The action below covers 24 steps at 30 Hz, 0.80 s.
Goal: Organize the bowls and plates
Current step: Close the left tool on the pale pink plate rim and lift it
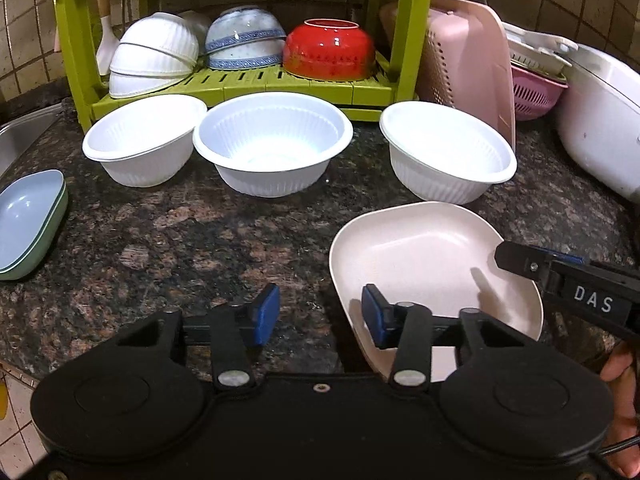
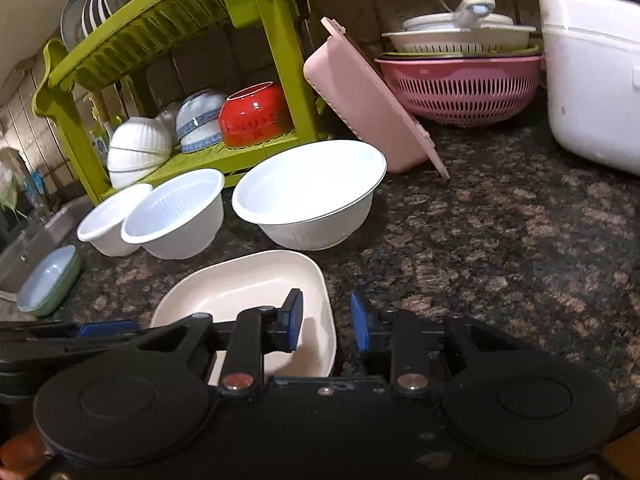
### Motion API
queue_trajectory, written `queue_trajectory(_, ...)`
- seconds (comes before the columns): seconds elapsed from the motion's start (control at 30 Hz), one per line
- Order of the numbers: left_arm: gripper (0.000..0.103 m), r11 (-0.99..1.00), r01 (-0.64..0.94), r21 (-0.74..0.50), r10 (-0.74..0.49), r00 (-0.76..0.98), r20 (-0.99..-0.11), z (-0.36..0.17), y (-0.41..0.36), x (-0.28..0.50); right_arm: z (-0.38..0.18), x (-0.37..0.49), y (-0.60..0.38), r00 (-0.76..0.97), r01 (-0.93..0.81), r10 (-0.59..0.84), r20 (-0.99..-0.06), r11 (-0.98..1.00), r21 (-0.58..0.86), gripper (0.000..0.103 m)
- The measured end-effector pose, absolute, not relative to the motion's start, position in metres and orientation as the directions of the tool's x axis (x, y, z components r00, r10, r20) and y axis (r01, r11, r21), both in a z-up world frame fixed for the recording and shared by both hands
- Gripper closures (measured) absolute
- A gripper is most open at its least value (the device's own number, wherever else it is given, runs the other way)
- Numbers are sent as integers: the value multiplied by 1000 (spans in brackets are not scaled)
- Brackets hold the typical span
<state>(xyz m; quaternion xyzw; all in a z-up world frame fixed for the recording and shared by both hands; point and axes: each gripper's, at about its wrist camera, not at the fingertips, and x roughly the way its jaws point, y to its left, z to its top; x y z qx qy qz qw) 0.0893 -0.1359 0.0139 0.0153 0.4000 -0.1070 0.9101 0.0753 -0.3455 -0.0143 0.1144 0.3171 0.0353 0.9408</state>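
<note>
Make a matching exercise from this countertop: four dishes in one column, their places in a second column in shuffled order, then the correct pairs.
Things:
1. red bowl
2. cream plate
3. blue plate
4. pink colander

Places:
A. stacked on a green plate, near the sink
B. upside down on the green rack's lower shelf
C. under a white strainer, beside the rice cooker
D. on the counter, between both open grippers

Pairs: 1-B, 2-D, 3-A, 4-C

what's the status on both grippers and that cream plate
Left gripper open, straddling cream plate rim. Right gripper open, straddling opposite rim. Nothing clamped. White bowls behind, clear.
</note>
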Motion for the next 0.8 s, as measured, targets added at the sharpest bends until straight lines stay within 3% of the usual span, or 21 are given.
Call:
queue_trajectory(0.33, 75, 972, 220, -78, -204, 639, -742, 7, -141, 96, -22, 81, -339, 772, 12, 116, -625, 980, 198, 88)
queue_trajectory(0.8, 78, 969, 234, -84, -220, 654, -724, 7, -135, 92, -25, 83, -330, 758, 14, 108, -643, 983, 182, 90)
